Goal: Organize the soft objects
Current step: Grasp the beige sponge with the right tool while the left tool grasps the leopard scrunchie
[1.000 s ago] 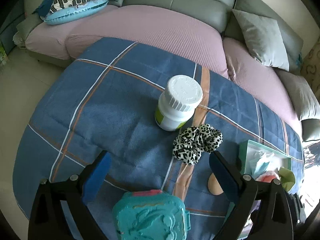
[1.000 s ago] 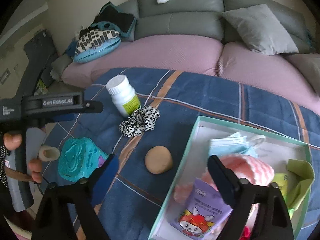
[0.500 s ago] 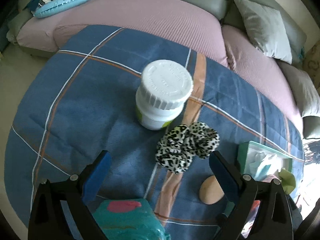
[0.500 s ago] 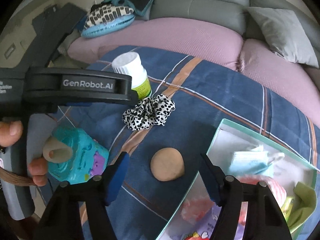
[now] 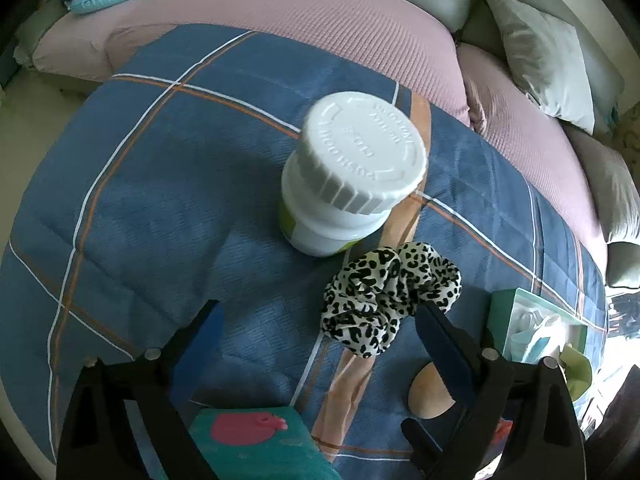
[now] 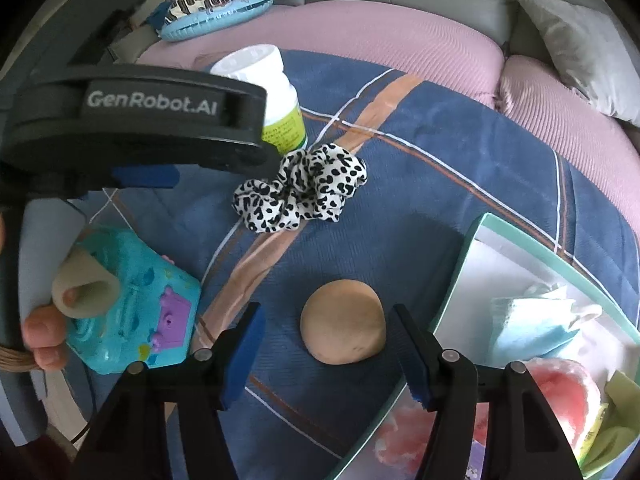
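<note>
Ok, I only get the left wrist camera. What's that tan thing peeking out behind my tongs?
Observer: A round tan puff, lying flat on the blanket, just outside the box.
Kid: Are the other tongs near it?
Observer: Yes. The right tongs are open, and the puff sits partly in their gap. I see no contact.
Kid: What's in the box?
Observer: A blue face mask and something pink and fluffy.
</note>
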Available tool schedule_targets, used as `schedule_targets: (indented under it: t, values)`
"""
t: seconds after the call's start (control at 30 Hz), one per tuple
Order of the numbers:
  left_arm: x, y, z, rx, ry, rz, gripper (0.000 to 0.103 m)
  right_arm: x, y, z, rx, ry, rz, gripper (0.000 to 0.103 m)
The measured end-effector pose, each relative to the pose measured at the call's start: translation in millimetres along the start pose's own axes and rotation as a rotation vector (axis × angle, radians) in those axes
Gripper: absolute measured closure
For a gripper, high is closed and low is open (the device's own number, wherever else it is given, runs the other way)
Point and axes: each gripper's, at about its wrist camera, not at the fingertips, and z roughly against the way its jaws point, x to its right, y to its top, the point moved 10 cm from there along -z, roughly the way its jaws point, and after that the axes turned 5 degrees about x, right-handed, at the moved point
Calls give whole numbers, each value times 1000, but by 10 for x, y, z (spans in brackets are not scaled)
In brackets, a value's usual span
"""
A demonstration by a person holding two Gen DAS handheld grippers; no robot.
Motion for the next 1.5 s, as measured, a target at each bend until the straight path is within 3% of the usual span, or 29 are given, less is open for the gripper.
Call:
schedule_targets:
  t: [0.17,0.77,0.9,1.17,1.27,1.5]
  values:
    - [-53,4,27,1,-12,24,10,51,-40,-91,-22,-33,-7,49]
    - [68,9,30,7,-15,-7,10,99,-42,-149,-19,-14,-33,55]
    - [92,22,25,12,-7,-13,20,141,-8,-78,-4,-1,-57,55]
    - [161,60,-22,20,10,-38,21,203,90,136,46,11,-88,55]
    - [172,36,-61,7,18,-49,35,222,112,178,58,17,-95,55]
    - [273,-4,-178,-22,36,-98,40,234,112,225,62,18,-107,55]
